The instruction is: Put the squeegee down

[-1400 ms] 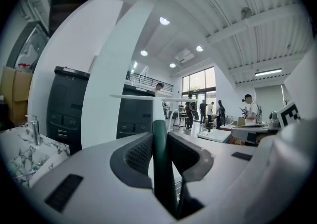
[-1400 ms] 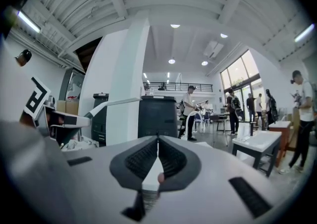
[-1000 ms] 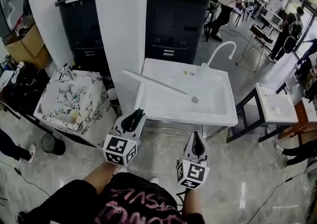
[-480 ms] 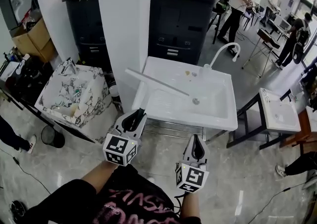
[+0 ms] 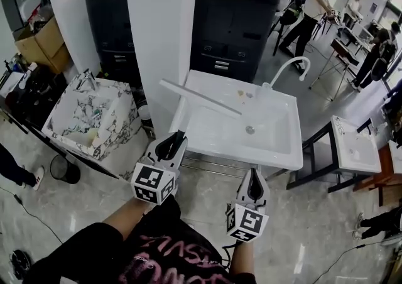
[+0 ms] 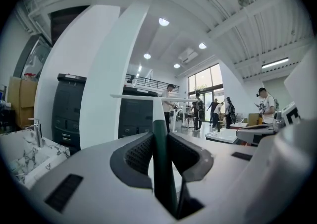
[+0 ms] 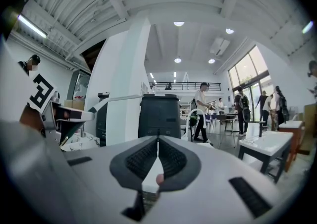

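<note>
Judging the task not yet done: over the white sink [image 5: 276,119], toward 12 o'clock, holding the squeegee [image 5: 200,97] up, seemingly not resting. Pinching its dark handle [image 6: 162,168] with the left claw [image 5: 178,137]; pressing the right claw [image 5: 254,177] together on nothing, at 4 o'clock. Remaining: lowering, releasing.

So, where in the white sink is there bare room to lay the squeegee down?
The white sink floor is bare between its front rim and the drain, and along its left side, near the squeegee held by the left gripper. The back is crowded by the faucet and small bits.
</note>
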Action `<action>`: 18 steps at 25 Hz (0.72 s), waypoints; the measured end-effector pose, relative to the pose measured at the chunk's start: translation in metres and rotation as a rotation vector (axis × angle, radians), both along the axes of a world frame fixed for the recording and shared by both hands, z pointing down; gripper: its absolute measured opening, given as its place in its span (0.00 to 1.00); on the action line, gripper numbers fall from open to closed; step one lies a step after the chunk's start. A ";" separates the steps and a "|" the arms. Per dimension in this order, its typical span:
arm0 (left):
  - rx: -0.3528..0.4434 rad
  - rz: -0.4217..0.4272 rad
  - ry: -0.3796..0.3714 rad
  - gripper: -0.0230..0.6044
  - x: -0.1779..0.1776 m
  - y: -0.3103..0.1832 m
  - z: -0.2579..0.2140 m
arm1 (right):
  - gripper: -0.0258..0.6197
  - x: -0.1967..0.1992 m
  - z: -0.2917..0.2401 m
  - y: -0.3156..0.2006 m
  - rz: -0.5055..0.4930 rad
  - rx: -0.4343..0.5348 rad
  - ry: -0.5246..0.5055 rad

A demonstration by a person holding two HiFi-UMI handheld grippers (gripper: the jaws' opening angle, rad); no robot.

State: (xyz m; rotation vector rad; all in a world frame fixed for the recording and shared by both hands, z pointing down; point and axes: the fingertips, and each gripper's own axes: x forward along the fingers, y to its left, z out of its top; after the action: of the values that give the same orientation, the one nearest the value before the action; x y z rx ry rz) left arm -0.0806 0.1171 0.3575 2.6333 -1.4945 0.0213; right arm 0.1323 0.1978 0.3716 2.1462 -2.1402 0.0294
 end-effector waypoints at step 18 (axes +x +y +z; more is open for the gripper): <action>-0.060 0.027 0.011 0.19 0.004 -0.107 0.034 | 0.07 -0.006 0.020 -0.108 0.009 -0.044 0.018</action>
State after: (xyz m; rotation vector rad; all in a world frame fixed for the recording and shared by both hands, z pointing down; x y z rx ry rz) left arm -0.0762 0.0103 0.3913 2.6018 -1.4319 0.0529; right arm 0.1265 0.0901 0.3916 2.1242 -2.0998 0.0563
